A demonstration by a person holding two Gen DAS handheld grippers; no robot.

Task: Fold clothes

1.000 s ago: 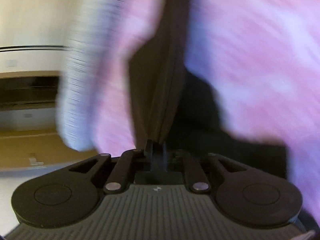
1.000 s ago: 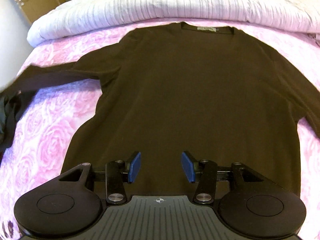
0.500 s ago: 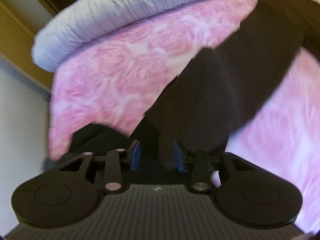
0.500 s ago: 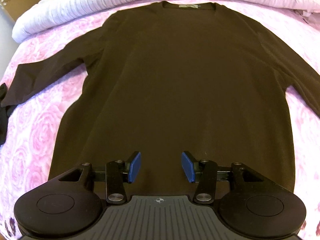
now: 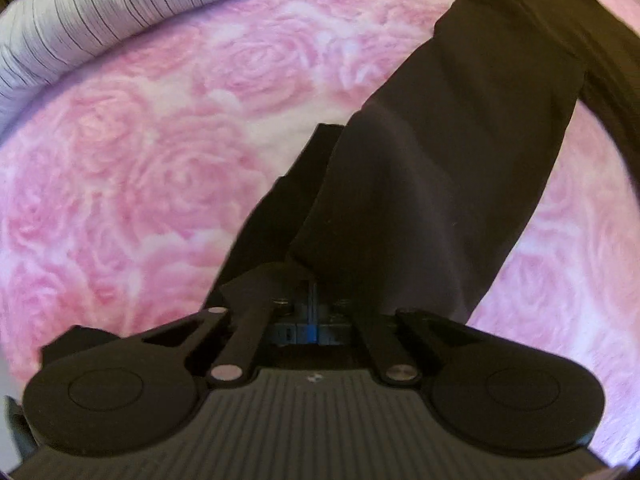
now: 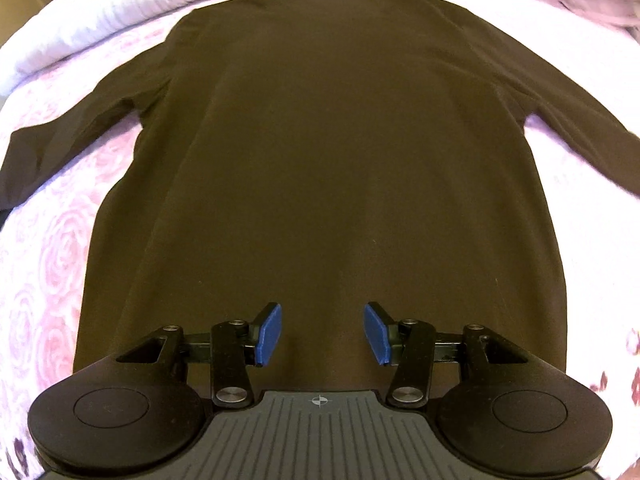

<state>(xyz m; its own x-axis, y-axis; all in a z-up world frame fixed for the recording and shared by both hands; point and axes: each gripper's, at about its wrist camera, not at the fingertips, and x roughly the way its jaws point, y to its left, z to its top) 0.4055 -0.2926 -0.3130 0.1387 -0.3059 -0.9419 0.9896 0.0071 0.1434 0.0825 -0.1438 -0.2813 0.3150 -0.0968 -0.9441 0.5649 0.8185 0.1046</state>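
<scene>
A dark brown long-sleeved sweater lies flat, front up, on a pink rose-patterned bedspread, neck towards the far side. My right gripper is open and empty, hovering over the sweater's hem in the middle. In the left wrist view the sweater's left sleeve runs from my gripper up to the shoulder at top right. My left gripper is shut on the sleeve's cuff end, and the cloth covers most of its blue pads.
A white ribbed duvet is bunched along the far side of the bed; it also shows in the left wrist view. Pink bedspread lies bare to the left of the sleeve. The right sleeve stretches out to the right.
My left gripper opened half a second ago and has now closed on the sleeve end. The right gripper has moved forward over the sweater, staying open.
</scene>
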